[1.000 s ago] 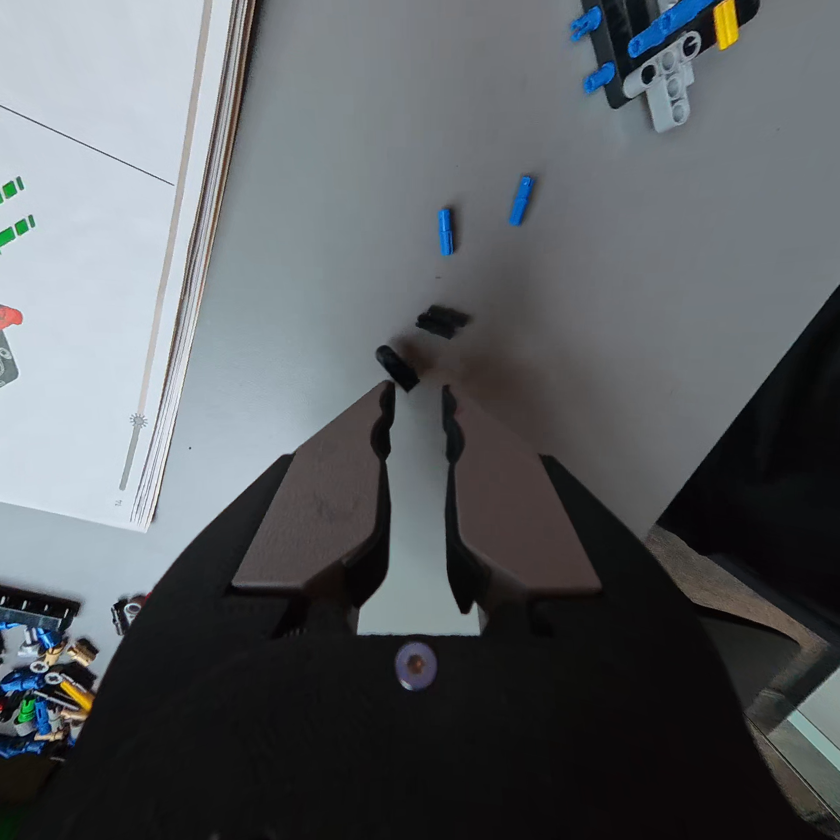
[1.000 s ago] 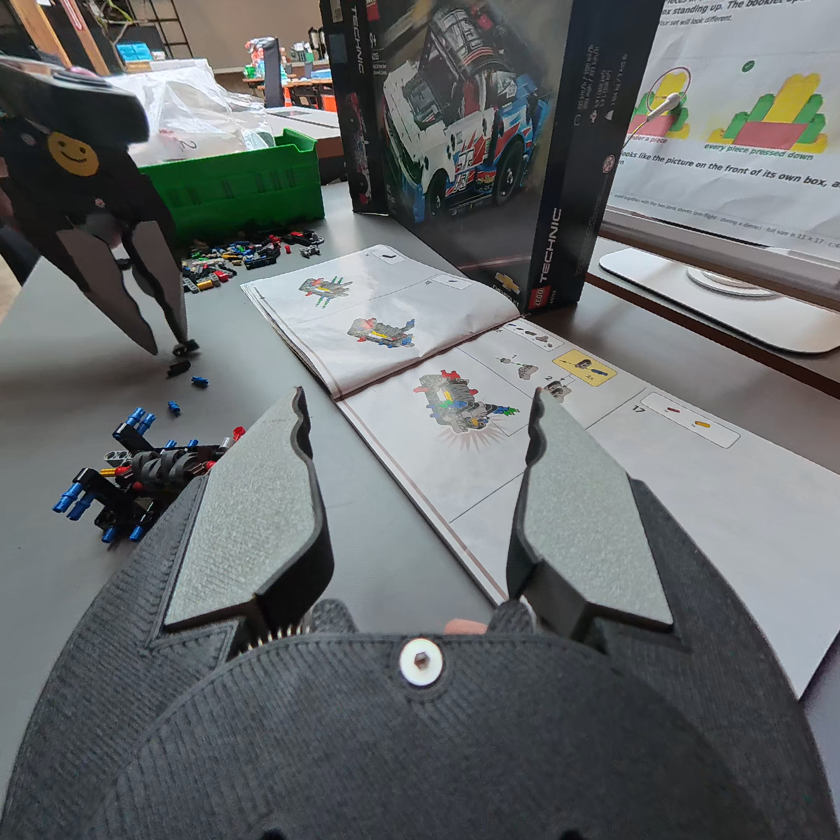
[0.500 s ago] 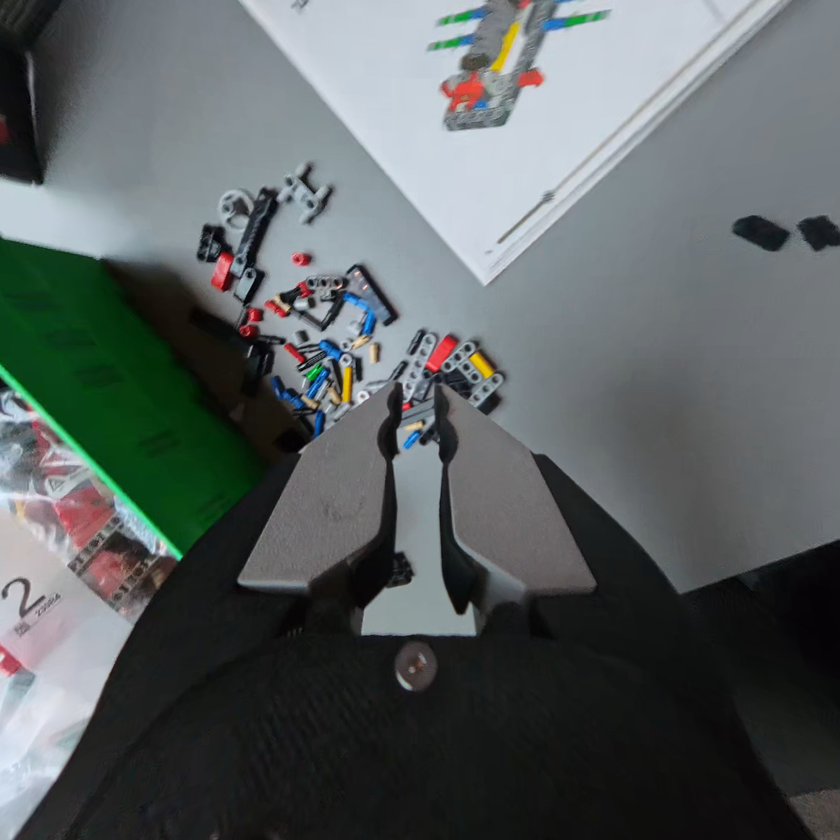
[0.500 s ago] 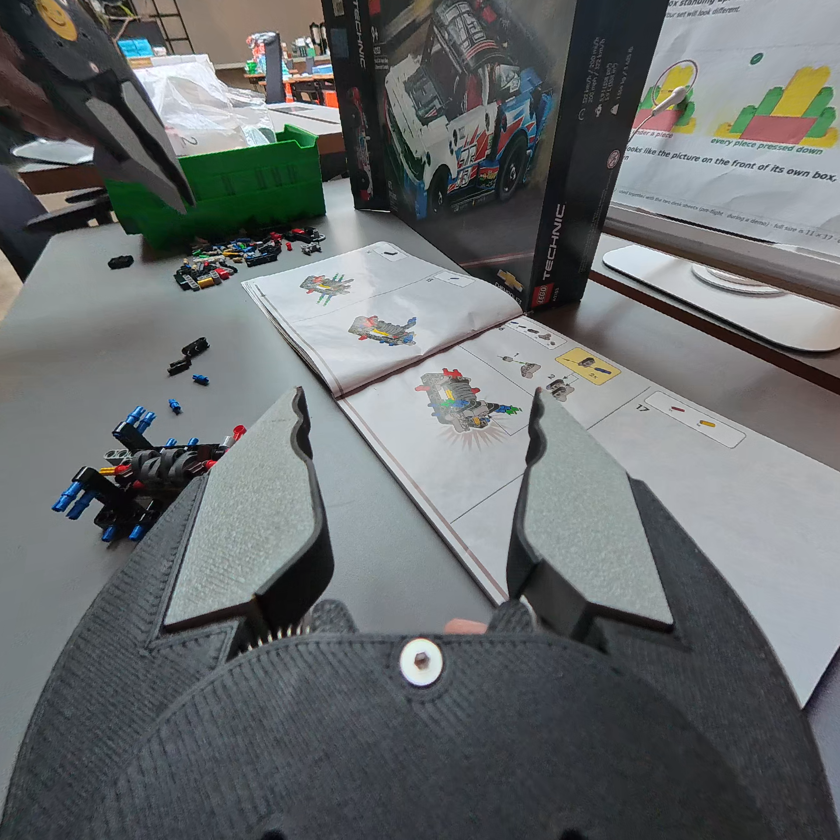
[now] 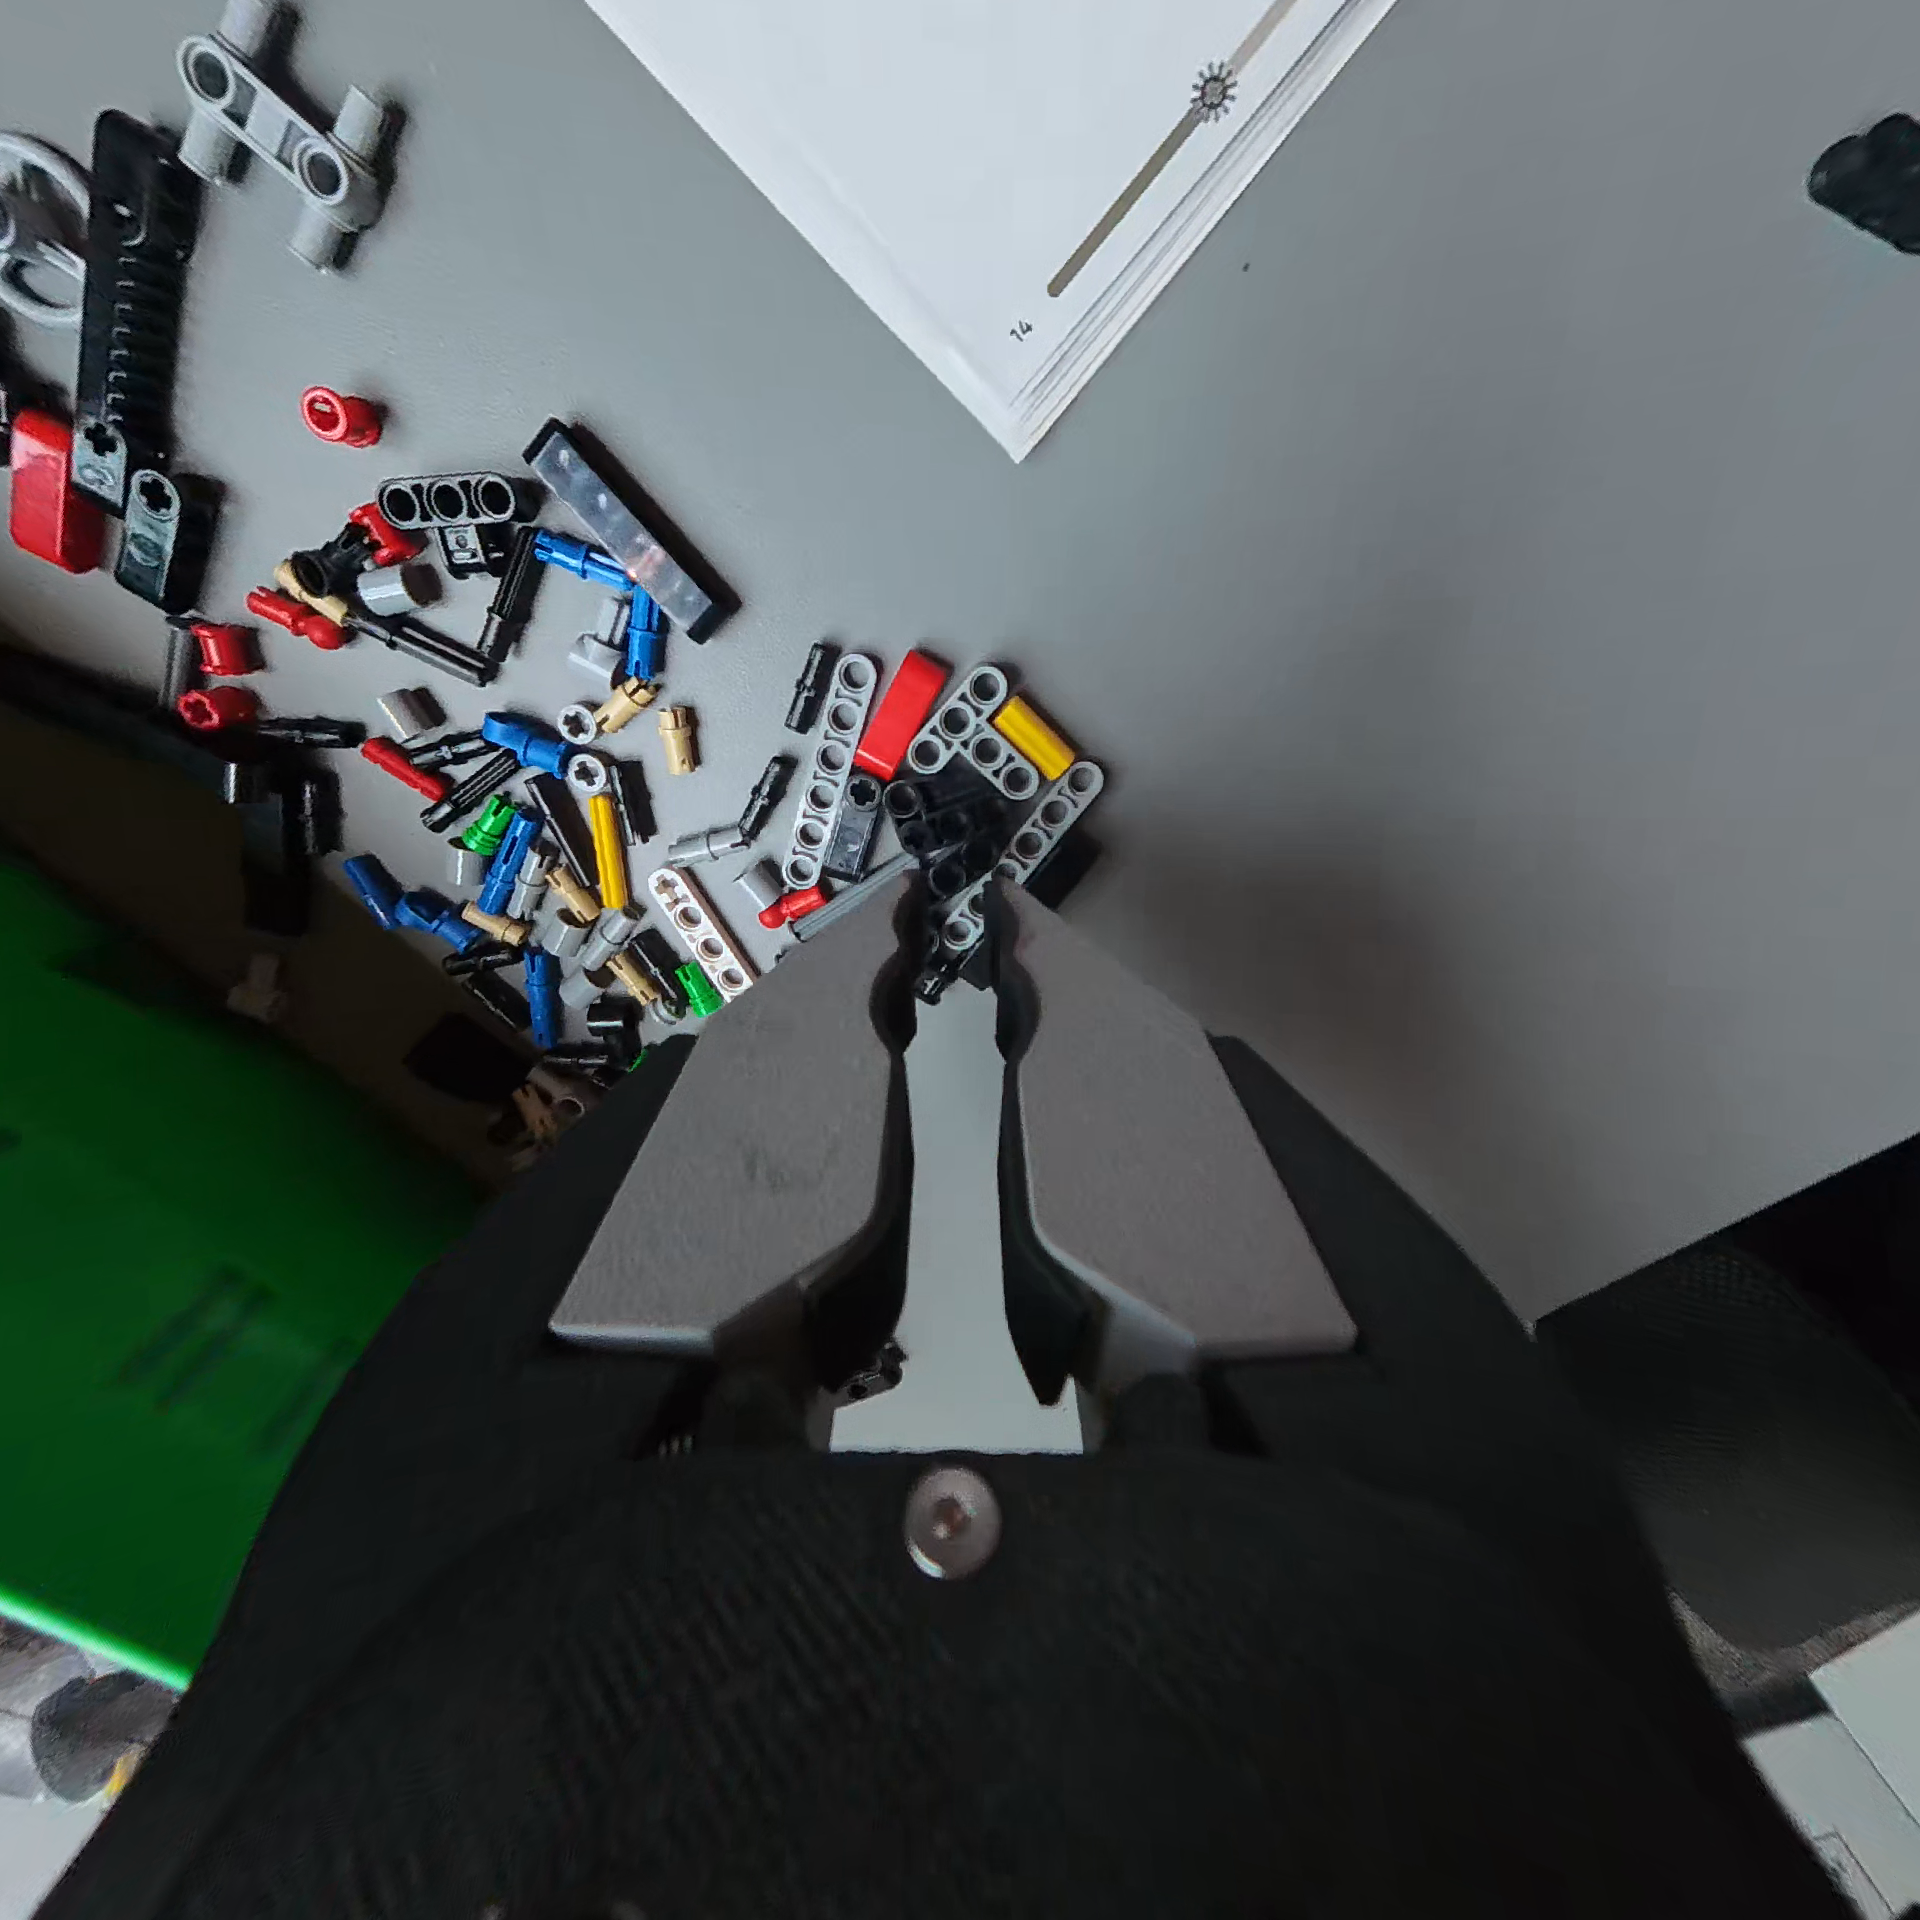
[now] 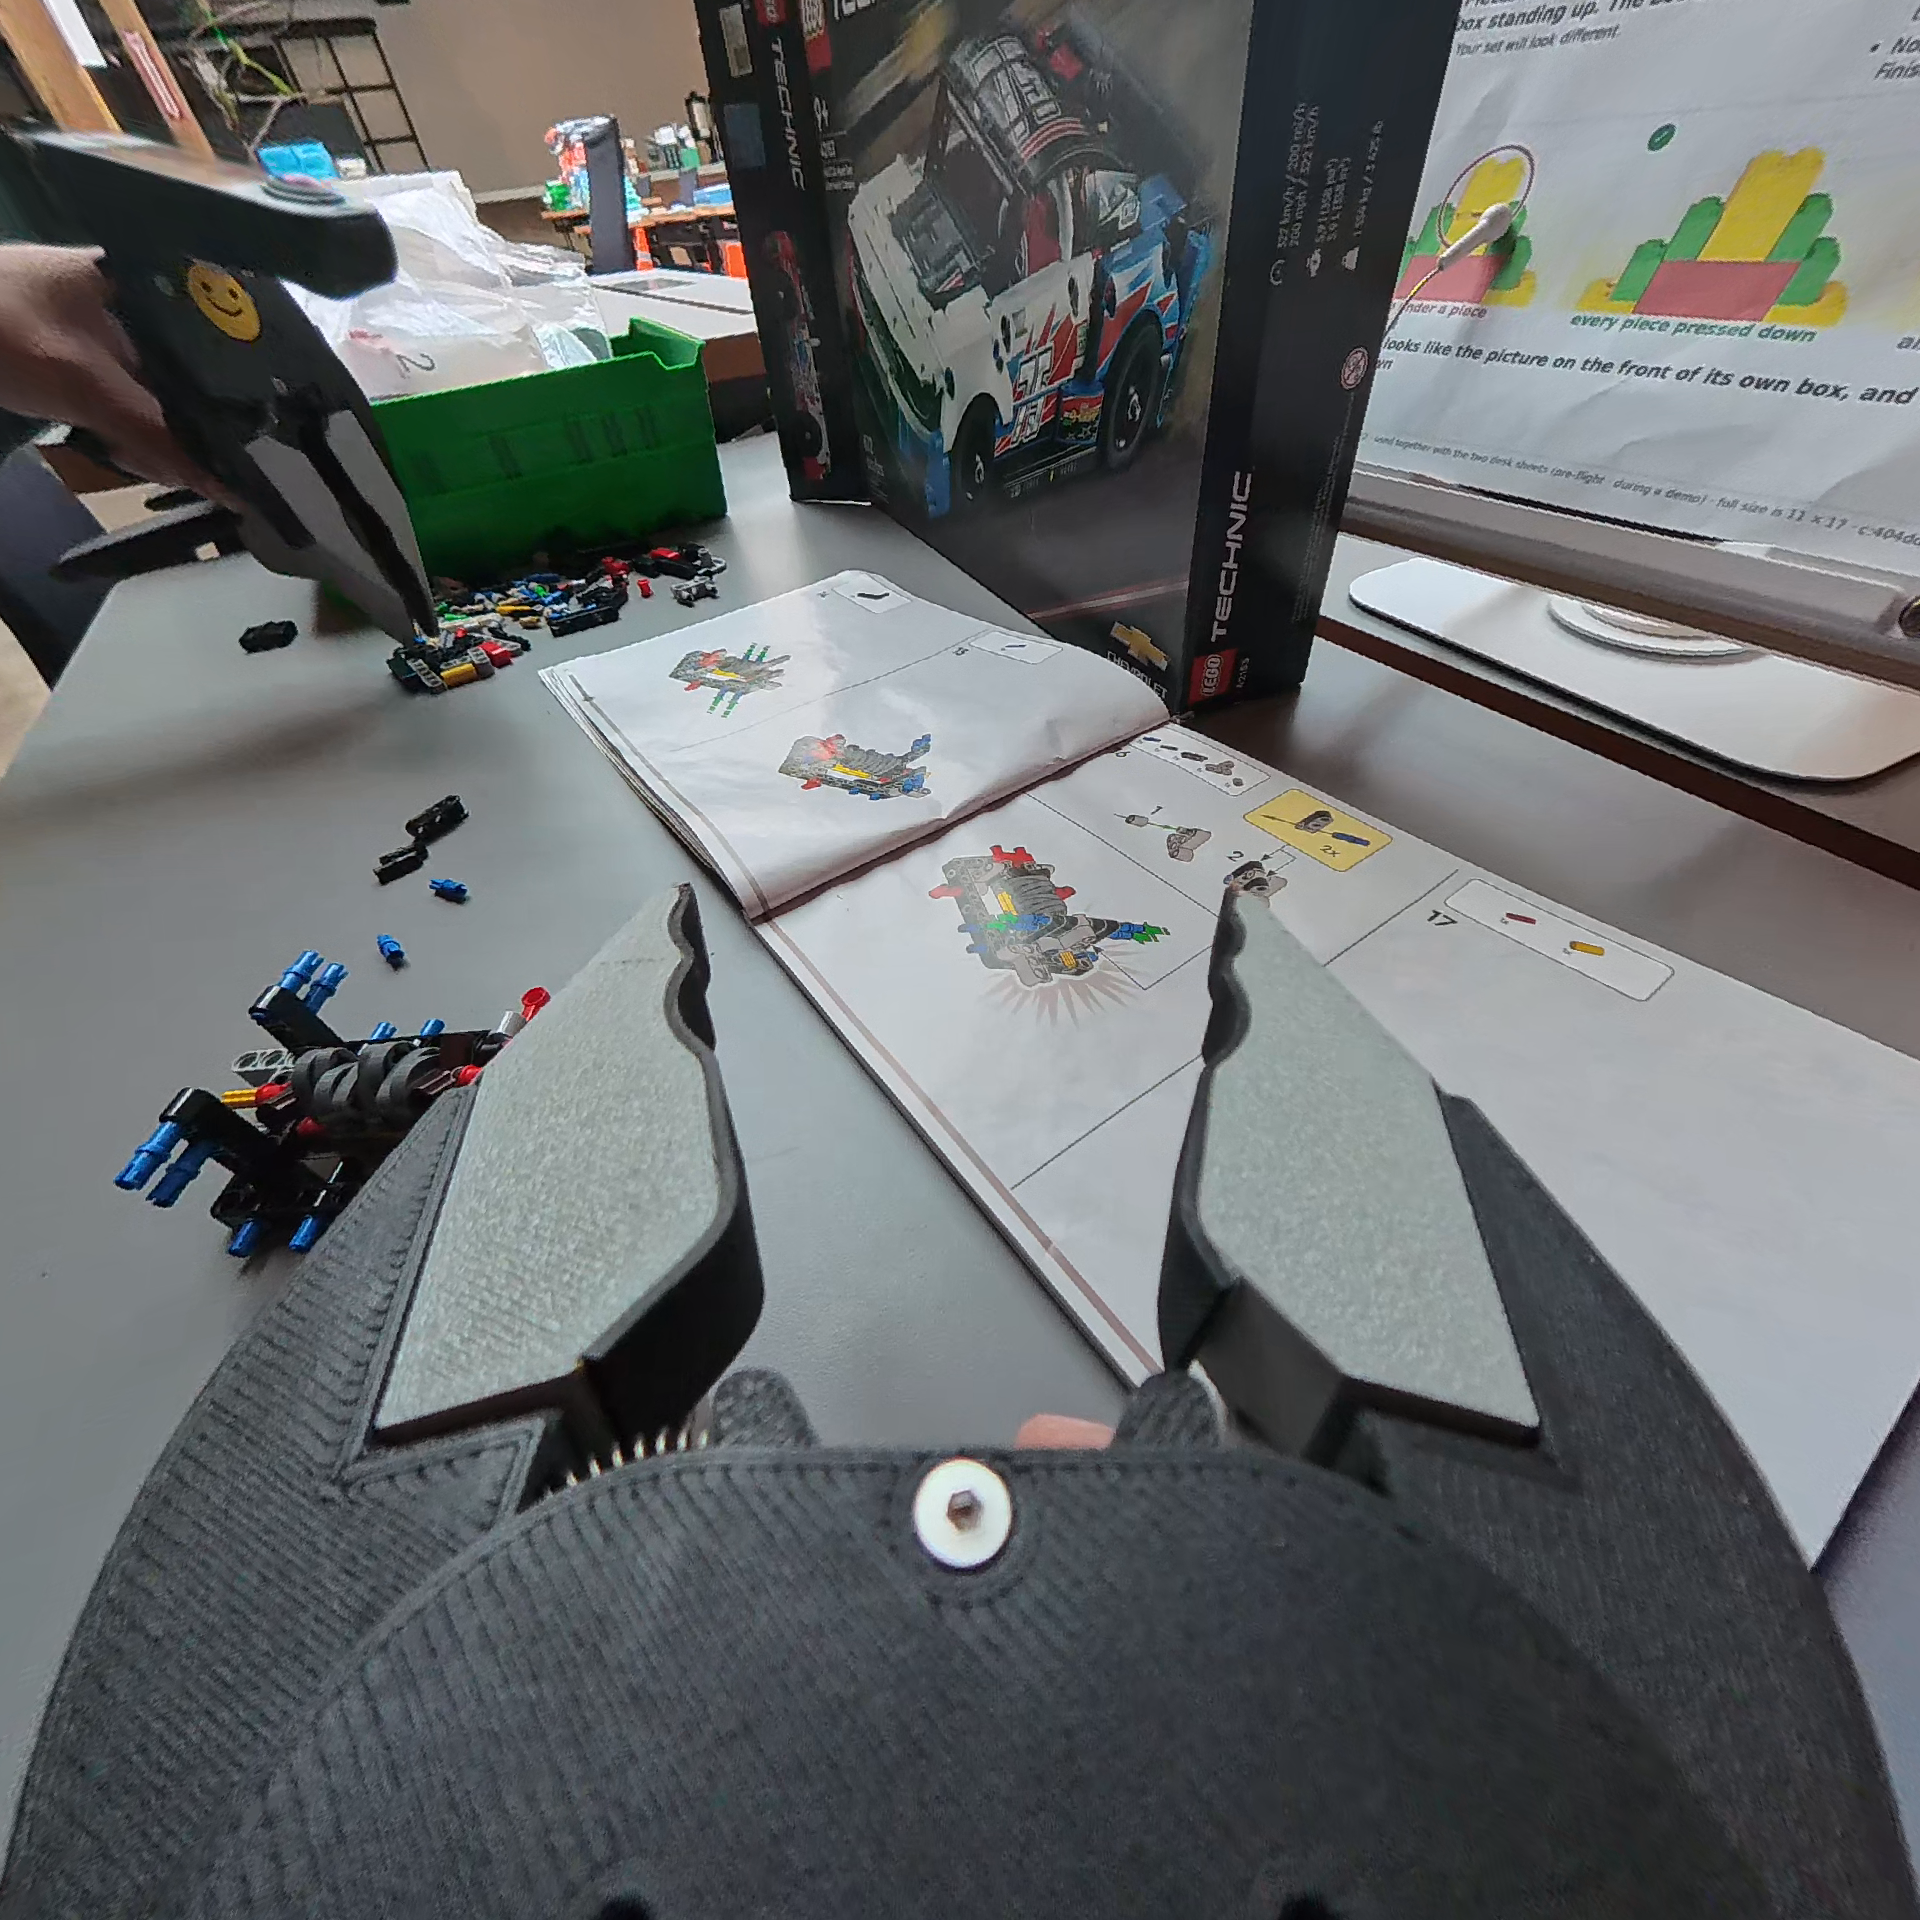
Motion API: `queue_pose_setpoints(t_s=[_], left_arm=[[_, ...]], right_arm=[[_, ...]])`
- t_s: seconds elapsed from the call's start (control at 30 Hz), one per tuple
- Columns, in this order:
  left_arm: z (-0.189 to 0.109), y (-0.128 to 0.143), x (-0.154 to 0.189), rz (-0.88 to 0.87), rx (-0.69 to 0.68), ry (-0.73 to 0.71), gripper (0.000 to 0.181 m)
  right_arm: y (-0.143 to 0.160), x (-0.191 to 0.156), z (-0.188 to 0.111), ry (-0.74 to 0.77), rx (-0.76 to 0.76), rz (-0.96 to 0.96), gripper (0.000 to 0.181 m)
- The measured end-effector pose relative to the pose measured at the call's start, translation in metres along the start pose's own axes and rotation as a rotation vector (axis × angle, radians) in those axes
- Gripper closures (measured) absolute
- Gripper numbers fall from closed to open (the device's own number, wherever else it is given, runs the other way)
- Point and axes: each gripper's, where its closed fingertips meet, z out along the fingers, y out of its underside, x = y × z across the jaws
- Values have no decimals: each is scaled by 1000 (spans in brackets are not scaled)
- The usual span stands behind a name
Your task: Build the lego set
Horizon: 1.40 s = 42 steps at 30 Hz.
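In the left wrist view, the left gripper is low over the pile of loose pieces on the grey tabletop. Its two fingers stand close together, with only a narrow gap between the tips. In this gap I see a small black piece and part of a grey beam with holes. I cannot tell whether the tips already press on a piece or only stand around it. On the left there is a green bin, and the corner of the instruction booklet is at the top.

In the right wrist view, the right gripper hangs above the open booklet, with its fingers wide apart and nothing between them. The half-built assembly, black with blue pins, lies on the tabletop just to the left of this gripper. A few loose blue and black pins lie between the assembly and the pile. Far at the left, the left gripper touches down at the near edge of the pile, in front of the green bin. The set box stands behind the booklet.

My judgement is that the step in hand is choosing the next part from the pile. The next move calls for a firm closing on one single piece, without catching its neighbours, because the pieces lie tight against each other. Then the piece must be carried to the assembly, where the free right gripper can hold the model steady.
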Motion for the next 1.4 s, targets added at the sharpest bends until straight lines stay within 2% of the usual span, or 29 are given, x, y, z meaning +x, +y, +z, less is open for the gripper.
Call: queue_pose_setpoints(t_s=[0.97, 1.2, 1.4], left_arm=[[-14, -1, -1, 25, 29, -50, 180], [-9, 8, -8, 60, 12, -42, 177], [-4, 1, -6, 140, 54, -20, 175]], right_arm=[[0, -2, 0, 0, -4, -11, 87], [1, -4, 2, -5, -13, -18, 87], [1, -2, 1, -5, -5, -1, 87]])
